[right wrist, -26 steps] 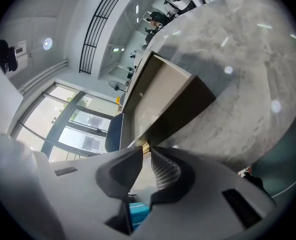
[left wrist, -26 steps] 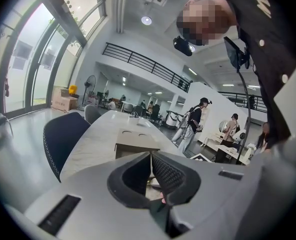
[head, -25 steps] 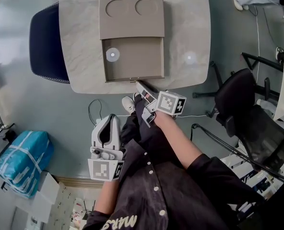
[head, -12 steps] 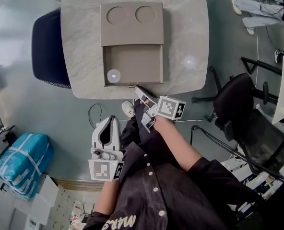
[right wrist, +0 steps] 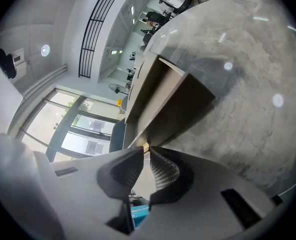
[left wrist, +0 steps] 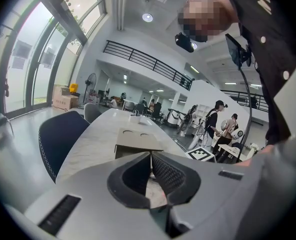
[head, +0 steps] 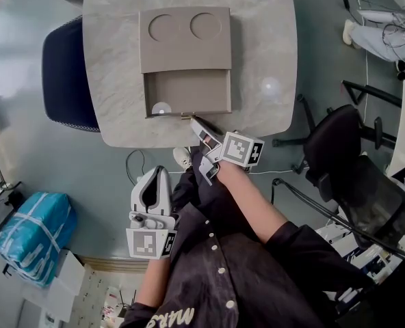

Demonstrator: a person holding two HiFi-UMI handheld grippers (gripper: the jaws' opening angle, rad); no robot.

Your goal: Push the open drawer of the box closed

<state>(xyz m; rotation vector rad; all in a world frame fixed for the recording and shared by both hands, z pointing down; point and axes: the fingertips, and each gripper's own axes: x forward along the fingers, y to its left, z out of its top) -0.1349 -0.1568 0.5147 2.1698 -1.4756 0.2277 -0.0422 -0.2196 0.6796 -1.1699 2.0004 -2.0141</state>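
Roughly half of drawer (head: 189,91) protrudes from box (head: 183,38), upper centre of frame, on table (head: 264,46). Right tongs (head: 193,119) pressed together, tips at drawer's front edge. Left tongs (head: 157,173) pressed together, idle, lower left. Remaining: push drawer fully in.

Tan box (head: 184,38) (two round recesses on top) flat on table (head: 264,46); drawer (head: 189,92) partly open.

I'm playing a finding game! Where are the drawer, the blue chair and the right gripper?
drawer (head: 192,91): head view, on its bare inside floor.
blue chair (head: 66,67): head view, on the middle of its dark blue surface.
right gripper (head: 193,120): head view, between its fingertips, at the drawer's front edge.
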